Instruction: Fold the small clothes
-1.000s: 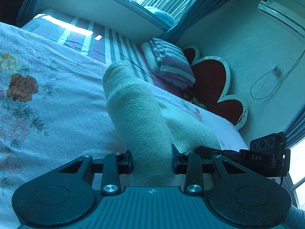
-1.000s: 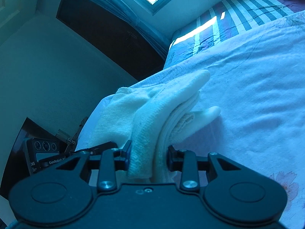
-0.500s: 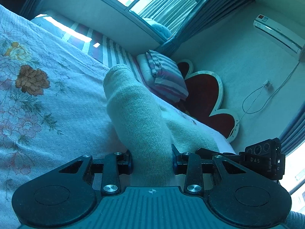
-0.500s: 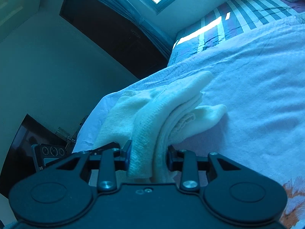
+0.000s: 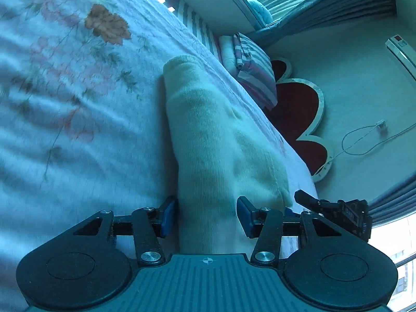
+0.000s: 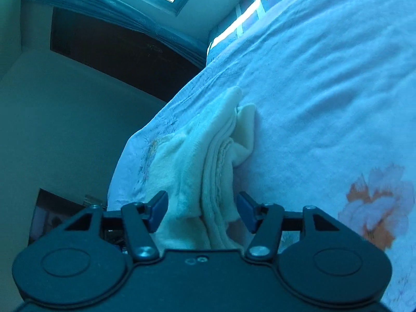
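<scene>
A cream knitted garment (image 5: 213, 140) lies folded in layers on the floral bedsheet (image 5: 65, 83). In the left wrist view it runs forward from between the jaws of my left gripper (image 5: 206, 214), which stand open with the cloth loose between them. In the right wrist view the garment (image 6: 208, 161) shows stacked folded edges and reaches away from my right gripper (image 6: 201, 209), whose jaws are also open on either side of it. The right gripper's body (image 5: 338, 208) shows at the right of the left wrist view.
Striped folded bedding (image 5: 249, 67) and a red heart-shaped cushion (image 5: 299, 119) lie at the bed's far end. The bed edge (image 6: 135, 156) drops off left of the garment. The flowered sheet (image 6: 325, 104) spreads to the right.
Both grippers have opened and let go of the garment, which has dropped flat onto the bed. Both cameras have tilted down towards the sheet.
</scene>
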